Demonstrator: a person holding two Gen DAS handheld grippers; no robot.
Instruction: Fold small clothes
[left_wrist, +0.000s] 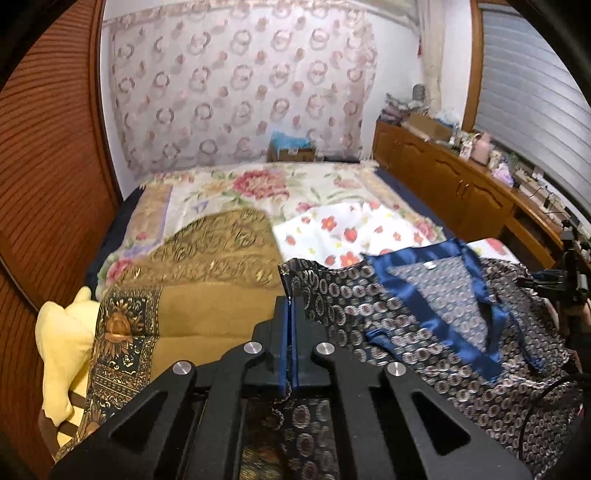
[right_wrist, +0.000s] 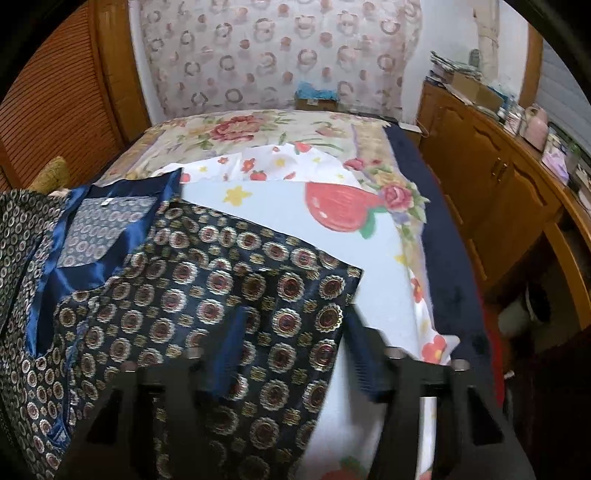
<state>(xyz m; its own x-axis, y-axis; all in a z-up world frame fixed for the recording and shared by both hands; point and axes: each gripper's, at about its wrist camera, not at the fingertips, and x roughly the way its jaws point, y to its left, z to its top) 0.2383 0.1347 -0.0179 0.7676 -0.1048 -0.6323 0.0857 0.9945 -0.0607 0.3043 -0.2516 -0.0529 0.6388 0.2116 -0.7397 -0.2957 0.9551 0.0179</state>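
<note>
A dark navy garment with a gold and red medallion print and a shiny blue collar lies on the bed. My left gripper is shut on the garment's left edge; the cloth runs between its blue pads and hangs under the gripper. In the right wrist view the same garment fills the left and centre. My right gripper is open, its blue pads apart, with a flap of the garment lying over and between the fingers.
The bed carries a white sheet with red flowers and a floral cover. A gold patterned blanket and a yellow cloth lie at left. A wooden cabinet runs along the right.
</note>
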